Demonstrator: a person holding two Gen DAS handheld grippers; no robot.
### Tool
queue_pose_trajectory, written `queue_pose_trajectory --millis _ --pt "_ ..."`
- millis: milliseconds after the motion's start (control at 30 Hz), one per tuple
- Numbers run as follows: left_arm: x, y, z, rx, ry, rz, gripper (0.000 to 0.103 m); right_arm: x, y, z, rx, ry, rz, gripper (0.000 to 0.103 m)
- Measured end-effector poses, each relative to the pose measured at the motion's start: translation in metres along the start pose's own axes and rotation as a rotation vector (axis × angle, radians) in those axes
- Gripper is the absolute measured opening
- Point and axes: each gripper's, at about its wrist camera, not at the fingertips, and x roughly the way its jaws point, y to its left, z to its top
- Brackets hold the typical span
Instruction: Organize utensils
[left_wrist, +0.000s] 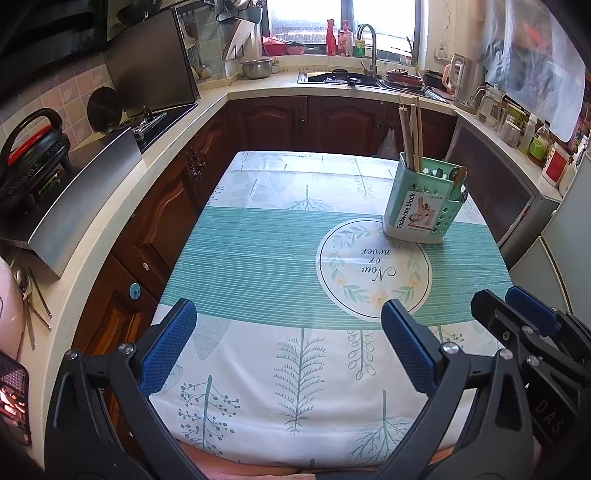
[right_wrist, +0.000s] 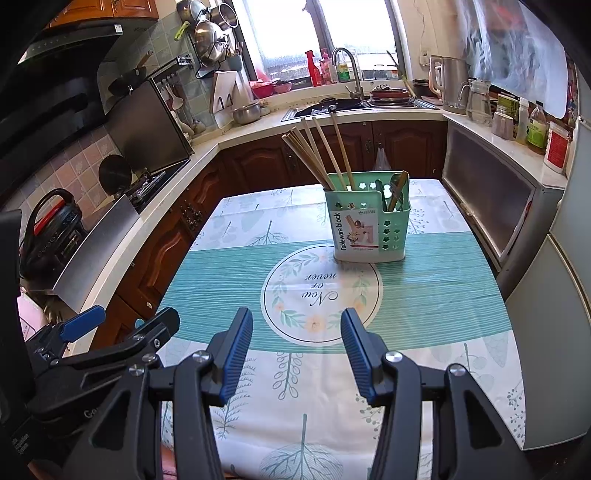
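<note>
A mint-green utensil holder (left_wrist: 419, 206) labelled "Tableware block" stands on the table (left_wrist: 258, 258) at the far right; it also shows in the right wrist view (right_wrist: 367, 225). Several wooden chopsticks (right_wrist: 317, 155) stand in its back compartment, seen too in the left wrist view (left_wrist: 410, 133). Spoons (right_wrist: 397, 190) sit in its front compartment. My left gripper (left_wrist: 288, 332) is open and empty above the near table edge. My right gripper (right_wrist: 297, 343) is open and empty, beside the left one (right_wrist: 122, 325); it shows in the left wrist view (left_wrist: 517, 310).
The table carries a green and white leaf-print cloth (right_wrist: 321, 291). Kitchen counters run along the left (left_wrist: 122, 206) and back, with a sink (left_wrist: 340, 78) and stove (left_wrist: 155, 122). A metal cabinet (right_wrist: 491, 206) and a fridge (right_wrist: 561, 295) stand close on the right.
</note>
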Motion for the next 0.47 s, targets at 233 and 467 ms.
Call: queue_pose_trajectory --millis 233,467 --pt "0.007 0.002 -0.002 -0.003 0.016 0.006 0.099 0.009 0.0 -0.002 0.002 0.023 0.001 0.05" --pt "0.02 0.01 -0.003 -0.003 0.037 0.013 0.099 0.018 0.006 -0.002 -0.005 0.055 -0.002 0.05"
